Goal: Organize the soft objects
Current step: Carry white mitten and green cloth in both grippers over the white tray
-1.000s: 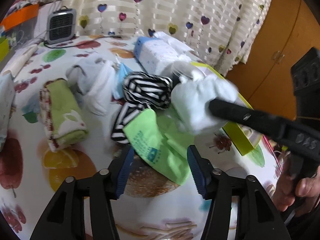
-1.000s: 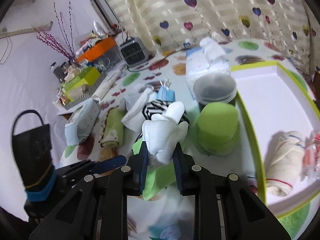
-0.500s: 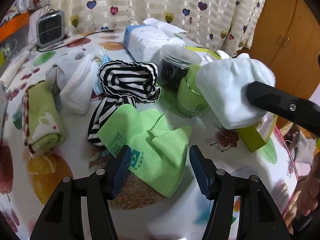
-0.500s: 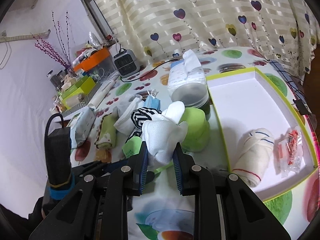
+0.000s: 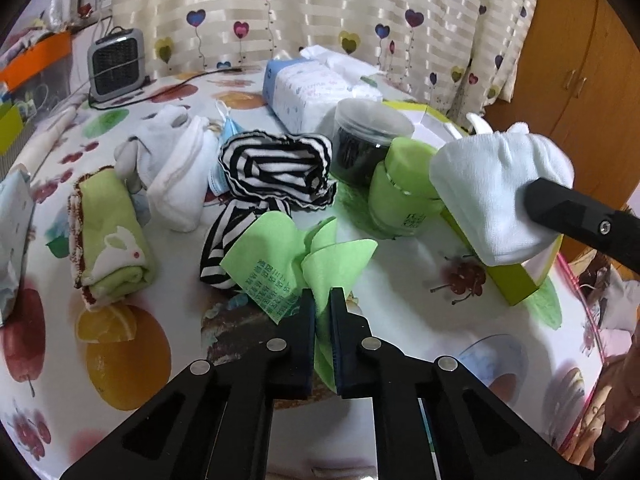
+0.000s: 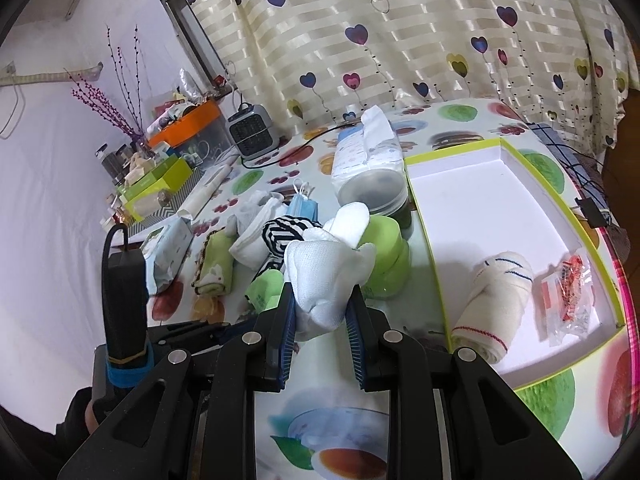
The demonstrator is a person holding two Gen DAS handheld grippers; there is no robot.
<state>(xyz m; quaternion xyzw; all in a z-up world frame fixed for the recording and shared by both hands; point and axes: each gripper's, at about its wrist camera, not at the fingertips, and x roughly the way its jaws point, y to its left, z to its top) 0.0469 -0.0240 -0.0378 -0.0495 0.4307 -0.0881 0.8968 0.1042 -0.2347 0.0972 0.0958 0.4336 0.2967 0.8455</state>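
Observation:
My left gripper (image 5: 322, 296) is low over the table, its jaws closing and pinching the near corner of a light green cloth (image 5: 280, 256), which bunches up in front of them. My right gripper (image 6: 320, 300) is shut on a rolled white cloth (image 6: 324, 276). In the left wrist view that white cloth (image 5: 496, 192) hangs at the right over the corner of the green-rimmed white tray (image 6: 452, 156). A rolled cream towel (image 6: 496, 300) and a clear packet (image 6: 568, 296) lie in the tray.
Behind the green cloth lie a black-and-white striped cloth (image 5: 276, 168), white socks (image 5: 176, 160), a blue mask (image 5: 228, 132) and a rolled green rabbit towel (image 5: 108, 236). A green jar (image 5: 400, 196), a dark jar (image 5: 368, 140) and a tissue pack (image 5: 312, 88) stand by the tray. A small heater (image 5: 116, 64) is at the back.
My left gripper went from wide open to shut on the green cloth, which now puckers upward. The right gripper carried the white cloth rightward toward the tray.

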